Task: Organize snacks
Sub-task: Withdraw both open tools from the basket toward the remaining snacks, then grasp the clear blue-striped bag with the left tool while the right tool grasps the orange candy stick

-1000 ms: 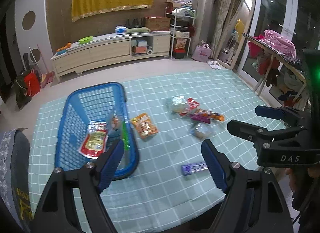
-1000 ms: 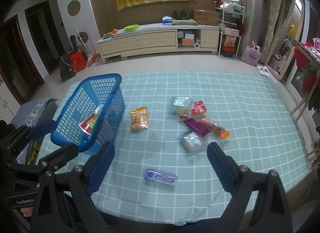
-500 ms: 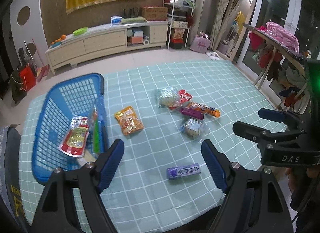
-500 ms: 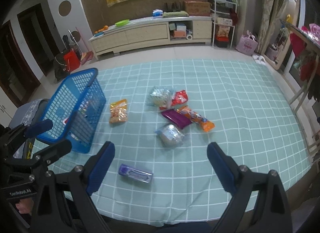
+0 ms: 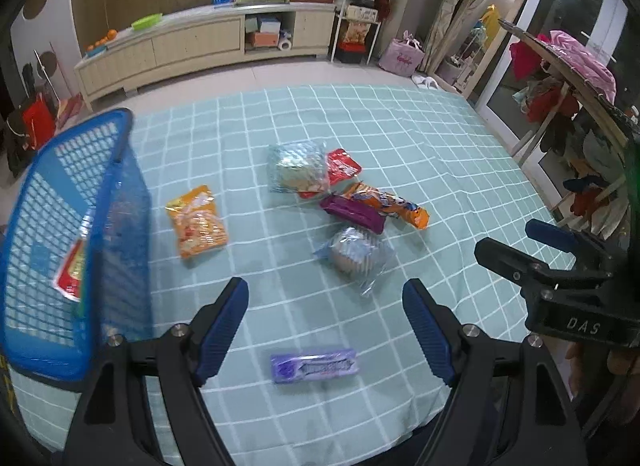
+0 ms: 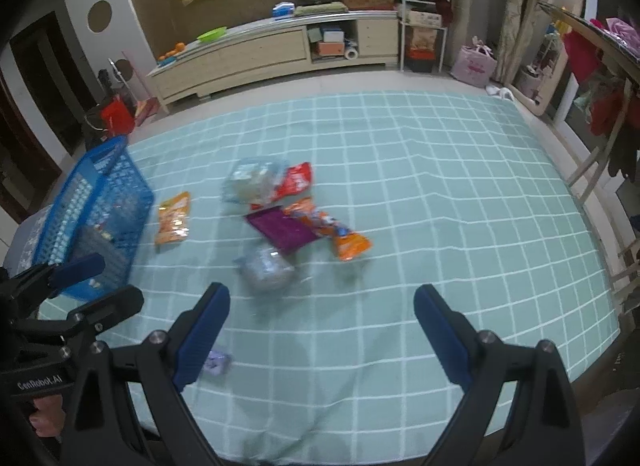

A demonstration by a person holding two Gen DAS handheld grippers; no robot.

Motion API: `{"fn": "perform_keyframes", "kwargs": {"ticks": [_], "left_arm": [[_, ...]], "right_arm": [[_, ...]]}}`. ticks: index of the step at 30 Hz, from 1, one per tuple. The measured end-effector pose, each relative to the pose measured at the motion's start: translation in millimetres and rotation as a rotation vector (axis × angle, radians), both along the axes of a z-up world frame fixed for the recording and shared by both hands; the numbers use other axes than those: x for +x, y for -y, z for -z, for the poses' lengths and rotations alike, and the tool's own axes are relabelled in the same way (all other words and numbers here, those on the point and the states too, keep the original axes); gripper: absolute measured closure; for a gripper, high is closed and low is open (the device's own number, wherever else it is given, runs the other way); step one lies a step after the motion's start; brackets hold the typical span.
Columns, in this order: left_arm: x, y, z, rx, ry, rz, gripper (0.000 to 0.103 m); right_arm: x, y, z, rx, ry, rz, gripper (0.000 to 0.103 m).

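Observation:
Snacks lie scattered on a teal checked cloth (image 5: 420, 145). My left gripper (image 5: 326, 298) hangs open above a flat purple pack (image 5: 313, 365) near the front edge. Further off lie a clear-wrapped cake (image 5: 354, 256), a magenta bar (image 5: 352, 213), an orange tube pack (image 5: 394, 203), a red pouch (image 5: 340, 163), a clear bag (image 5: 296, 167) and an orange chip bag (image 5: 197, 221). A blue basket (image 5: 60, 201) on the left holds a red packet (image 5: 70, 270). My right gripper (image 6: 322, 308) is open and empty, just in front of the wrapped cake (image 6: 266, 268).
A long low cabinet (image 6: 272, 51) and a shelf rack (image 6: 420, 13) stand along the far wall. A clothes-laden table (image 5: 568, 77) is at the right. The cloth's front edge (image 6: 320, 442) drops off close below the grippers.
Both grippers have moved right and lower toward the snacks. The basket has slid to the left edge of both views, and the purple pack now lies between the left fingers.

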State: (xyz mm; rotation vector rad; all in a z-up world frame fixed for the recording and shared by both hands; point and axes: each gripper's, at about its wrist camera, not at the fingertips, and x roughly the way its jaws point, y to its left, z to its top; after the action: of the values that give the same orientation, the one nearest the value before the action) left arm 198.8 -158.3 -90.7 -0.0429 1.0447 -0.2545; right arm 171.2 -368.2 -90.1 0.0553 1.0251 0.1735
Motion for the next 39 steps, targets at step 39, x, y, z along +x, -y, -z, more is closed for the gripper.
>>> {"fn": "perform_keyframes", "kwargs": {"ticks": [39], "left_arm": [[88,85,125,0.162,-0.192,-0.109,0.044]], "right_arm": [[48,67,81,-0.008,-0.071,-0.009,0.002]]}}
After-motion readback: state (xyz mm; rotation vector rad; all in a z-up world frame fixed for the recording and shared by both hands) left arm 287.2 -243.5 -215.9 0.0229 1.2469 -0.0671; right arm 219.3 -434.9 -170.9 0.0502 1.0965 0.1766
